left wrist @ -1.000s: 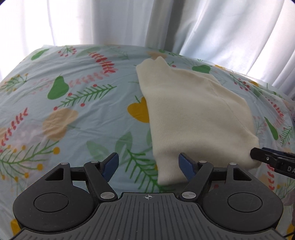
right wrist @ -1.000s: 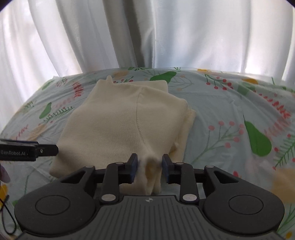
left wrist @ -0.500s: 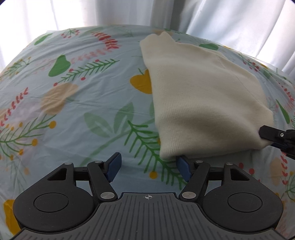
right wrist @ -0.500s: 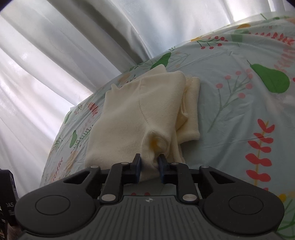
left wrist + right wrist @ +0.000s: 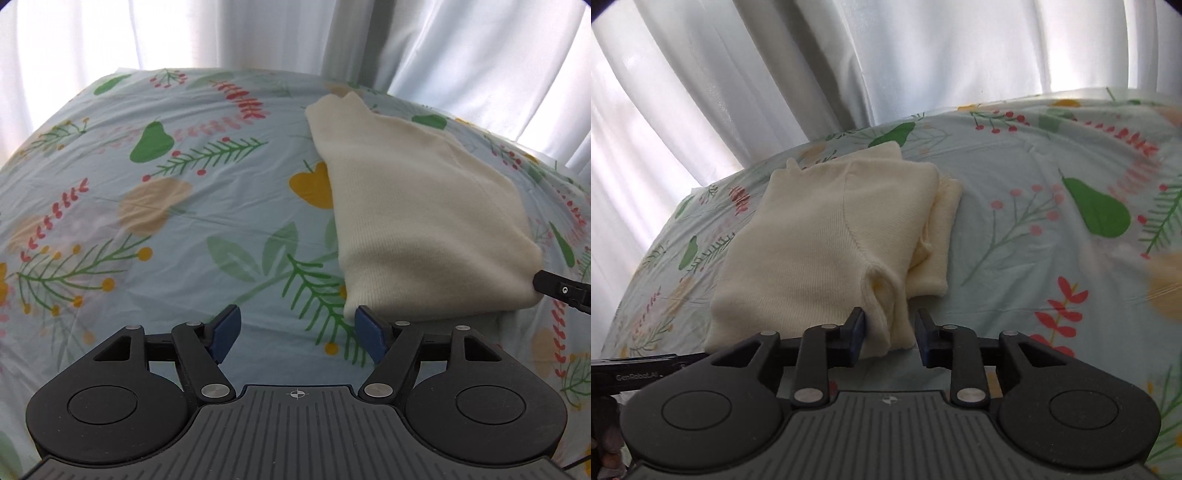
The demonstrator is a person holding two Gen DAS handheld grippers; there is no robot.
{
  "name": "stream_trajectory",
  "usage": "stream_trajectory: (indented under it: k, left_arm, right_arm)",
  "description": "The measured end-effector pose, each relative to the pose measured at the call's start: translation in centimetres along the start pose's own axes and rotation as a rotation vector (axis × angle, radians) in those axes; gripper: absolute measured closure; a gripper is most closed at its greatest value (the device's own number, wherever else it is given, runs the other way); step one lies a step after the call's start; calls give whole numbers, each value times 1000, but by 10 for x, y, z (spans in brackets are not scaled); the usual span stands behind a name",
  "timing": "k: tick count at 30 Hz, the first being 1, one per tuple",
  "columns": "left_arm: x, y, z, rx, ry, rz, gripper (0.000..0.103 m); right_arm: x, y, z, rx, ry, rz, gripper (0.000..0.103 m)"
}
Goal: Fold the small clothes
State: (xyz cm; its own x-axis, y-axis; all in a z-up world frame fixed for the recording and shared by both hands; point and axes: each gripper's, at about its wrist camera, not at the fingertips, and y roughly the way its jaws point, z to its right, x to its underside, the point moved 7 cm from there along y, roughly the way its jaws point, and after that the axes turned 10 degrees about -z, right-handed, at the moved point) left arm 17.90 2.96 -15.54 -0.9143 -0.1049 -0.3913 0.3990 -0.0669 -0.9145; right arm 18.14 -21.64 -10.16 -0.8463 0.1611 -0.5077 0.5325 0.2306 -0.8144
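Cream sweater, folded, lay on floral sheet. Left gripper: fingers apart, empty. Right gripper: fingers parted around sweater's near edge.

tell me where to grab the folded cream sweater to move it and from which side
Take the cream sweater at its thick near corner, where the layers bunch between the right tongs. Come in low from the near edge along the floral sheet, so one finger slides under the stack. The left tongs could take the other near corner, likely keeping it folded.
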Motion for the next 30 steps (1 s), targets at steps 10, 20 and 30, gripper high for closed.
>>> stream_trajectory:
  k: [10, 20, 30]
  left_arm:
    - [-42, 22, 22, 23, -35, 18, 26]
    - [-39, 34, 27, -48, 41, -9, 15]
    - [4, 17, 26, 13, 31, -98, 17]
  right_arm:
    - [-12, 15, -60, 32, -261, 42, 74]
    - [2, 41, -63, 127, -389, -35, 77]
    - [34, 24, -55, 157, -334, -238, 63]
